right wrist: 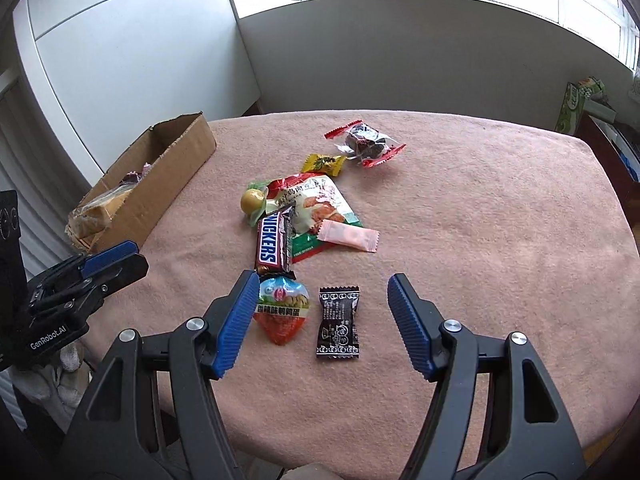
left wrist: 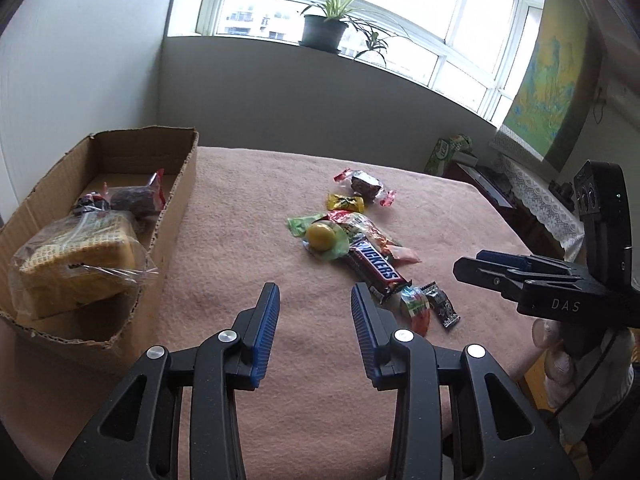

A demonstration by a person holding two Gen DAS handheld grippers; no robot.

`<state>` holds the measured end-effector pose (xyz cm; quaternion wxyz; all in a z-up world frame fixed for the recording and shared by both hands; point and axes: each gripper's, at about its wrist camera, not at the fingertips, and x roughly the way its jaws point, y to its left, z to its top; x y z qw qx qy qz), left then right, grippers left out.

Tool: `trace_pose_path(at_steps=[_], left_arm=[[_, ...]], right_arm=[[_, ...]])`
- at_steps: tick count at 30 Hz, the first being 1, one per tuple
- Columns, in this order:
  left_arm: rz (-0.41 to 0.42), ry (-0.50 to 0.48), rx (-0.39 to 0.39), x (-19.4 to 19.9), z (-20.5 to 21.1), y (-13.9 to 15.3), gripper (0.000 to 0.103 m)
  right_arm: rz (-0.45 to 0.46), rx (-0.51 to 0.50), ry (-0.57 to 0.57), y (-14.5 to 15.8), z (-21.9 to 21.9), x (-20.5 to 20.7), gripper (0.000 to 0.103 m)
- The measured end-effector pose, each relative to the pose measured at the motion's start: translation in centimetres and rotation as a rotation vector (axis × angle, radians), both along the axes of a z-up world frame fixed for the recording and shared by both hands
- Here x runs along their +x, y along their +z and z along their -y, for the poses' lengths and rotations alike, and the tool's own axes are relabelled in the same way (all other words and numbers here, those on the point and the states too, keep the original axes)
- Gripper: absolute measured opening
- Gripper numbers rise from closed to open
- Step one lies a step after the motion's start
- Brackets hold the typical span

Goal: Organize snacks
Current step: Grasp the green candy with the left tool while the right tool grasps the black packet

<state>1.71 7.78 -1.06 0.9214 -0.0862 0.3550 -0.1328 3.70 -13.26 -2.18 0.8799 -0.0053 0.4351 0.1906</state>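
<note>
Left hand-held gripper [left wrist: 315, 294] empty, narrow gap; right hand-held gripper [right wrist: 323, 290] wide; pink tablecloth [right wrist: 480, 220], window [left wrist: 400, 8].

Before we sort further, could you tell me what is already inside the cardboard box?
Inside the cardboard box: a wrapped wafer block, a dark wrapped cake and a small dark sweet. Anything beneath them is hidden.

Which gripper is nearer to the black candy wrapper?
Right. The right gripper has the black candy wrapper between its open fingers; the left gripper is off to its left, over bare cloth.

The Snickers bar [right wrist: 273, 245] hides part of the snack pouch [right wrist: 316, 204].
</note>
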Motion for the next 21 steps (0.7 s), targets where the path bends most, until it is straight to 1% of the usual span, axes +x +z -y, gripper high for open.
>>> trace_pose_path(at_steps=[5, 7, 10, 14, 21], left_arm=[[-0.041, -0.09, -0.02, -0.5, 2.2, -0.6, 0.036], [-0.053, -0.113, 0.004, -0.6, 3.4, -1.1, 0.036], [-0.075, -0.146, 0.053, -0.8, 5.0, -2.1, 0.036], [-0.091, -0.154, 0.108, -0.7, 6.3, -3.1, 0.036], [-0.108, -0.147, 0.128, -0.3, 6.5, -3.7, 0.036]], right_arm=[[-0.034, -0.048, 0.0, -1.9, 0.2, -0.4, 0.069], [-0.045, -0.057, 0.002, -2.5, 0.2, -0.4, 0.069], [-0.054, -0.081, 0.013, -3.2, -0.1, -0.4, 0.064], [-0.051, -0.104, 0.016, -3.7, -0.5, -0.1, 0.063], [-0.022, -0.17, 0.024, -3.9, -1.2, 0.5, 0.053]])
